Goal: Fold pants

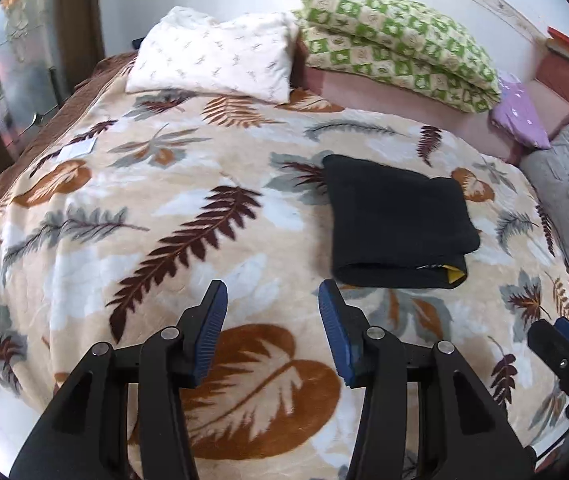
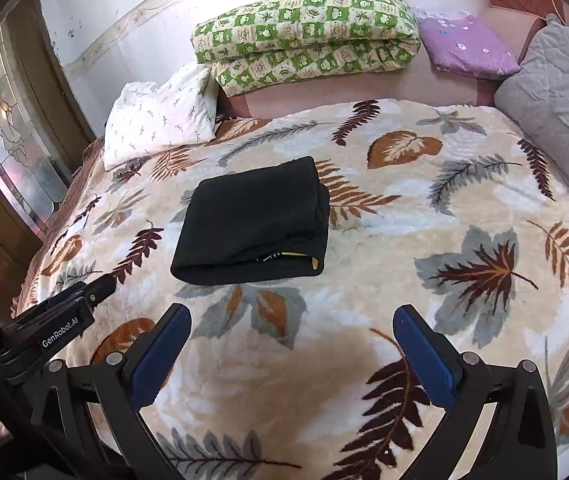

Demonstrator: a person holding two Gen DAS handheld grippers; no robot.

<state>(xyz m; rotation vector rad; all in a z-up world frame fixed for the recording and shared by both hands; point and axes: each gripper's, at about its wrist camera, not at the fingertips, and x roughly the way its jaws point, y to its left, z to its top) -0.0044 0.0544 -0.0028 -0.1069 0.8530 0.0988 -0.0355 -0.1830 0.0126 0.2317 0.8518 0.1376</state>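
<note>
The leaf-print blanket (image 2: 404, 208) covered the bed, and the black pants (image 2: 252, 220) lay folded on it, well short of me. My right gripper (image 2: 292, 316) hung with fingers spread wide and empty; my left gripper (image 1: 272, 292) stood partly parted, pinching nothing.

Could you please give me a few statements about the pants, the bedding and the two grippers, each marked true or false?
1. The black pants lie folded on the leaf-print blanket. True.
2. The right gripper is clamped on the pants. False: its jaws are open and empty.
3. The green checked quilt covers the pants. False: it sits folded near the wall.
4. The left gripper holds nothing. True.
5. A white pillow lies behind the blanket. True.
</note>
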